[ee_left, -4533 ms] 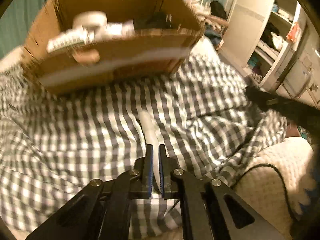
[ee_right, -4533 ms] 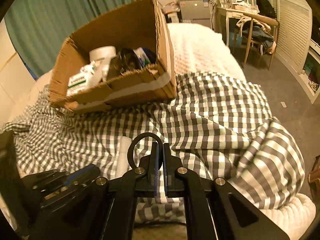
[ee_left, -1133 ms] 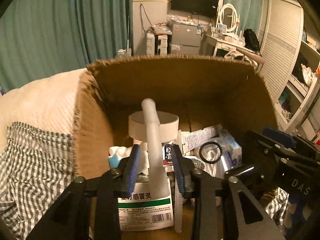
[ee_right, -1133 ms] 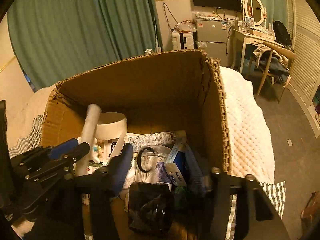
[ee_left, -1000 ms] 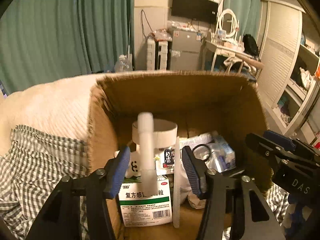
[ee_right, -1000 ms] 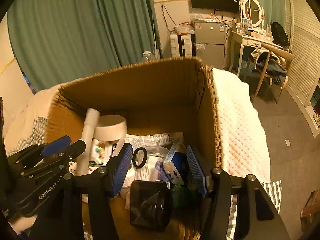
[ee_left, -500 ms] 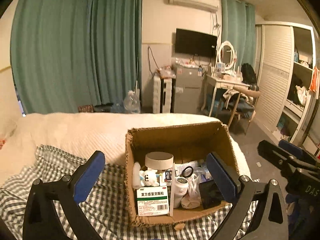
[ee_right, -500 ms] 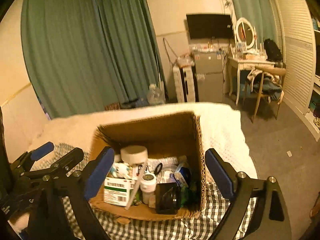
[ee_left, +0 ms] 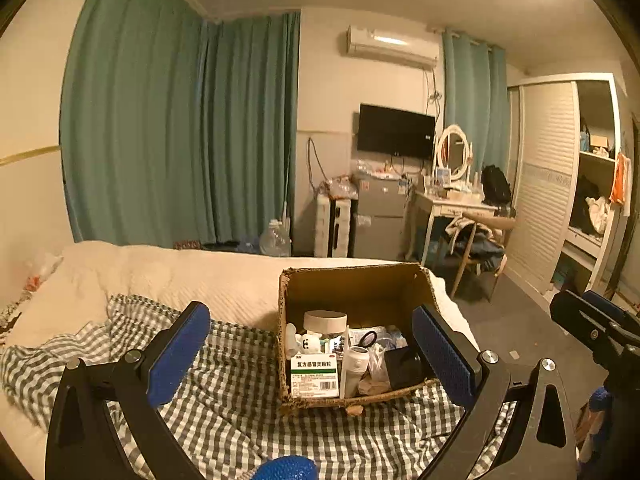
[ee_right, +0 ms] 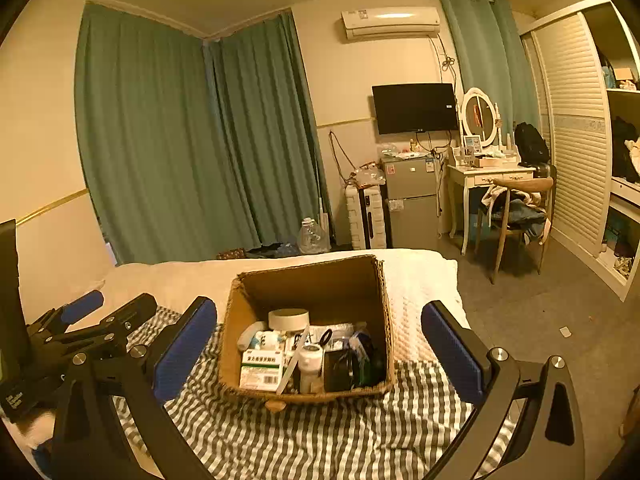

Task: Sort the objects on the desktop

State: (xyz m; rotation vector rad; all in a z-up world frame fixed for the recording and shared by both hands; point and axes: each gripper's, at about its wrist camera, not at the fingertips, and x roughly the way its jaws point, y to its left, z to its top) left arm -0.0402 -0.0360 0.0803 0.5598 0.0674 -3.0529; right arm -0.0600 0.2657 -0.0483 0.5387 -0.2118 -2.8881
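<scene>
Standing spread as wide as they go, empty — left gripper (ee_left: 310, 354) and right gripper (ee_right: 318, 354) alike, jaws having just been opening, nothing between the blue pads (ee_left: 178, 354) of either. Held side by side, back from the cardboard box (ee_right: 256, 296) and a little above it, pointing gently down at it, probably to keep clear of its walls once the loads are dropped. Sitting on the checked cloth (ee_left: 224, 408) over the white bed (ee_left: 160, 272), open top toward both cameras, so the contents show plainly: a white-and-green medicine carton (ee_left: 314, 376) upright at the front, a roll of tape (ee_left: 325, 321) behind it, a small white figure (ee_left: 308, 342), a white bottle (ee_left: 356, 364), a slim white stick (ee_right: 294, 364) leaning across, a dark ring (ee_left: 368, 337) and a black block (ee_left: 402, 368) to the right. Packed tight and mostly on end — likely dropped in as they came. No loose object visible on the cloth, so sorting looks close to done.
</scene>
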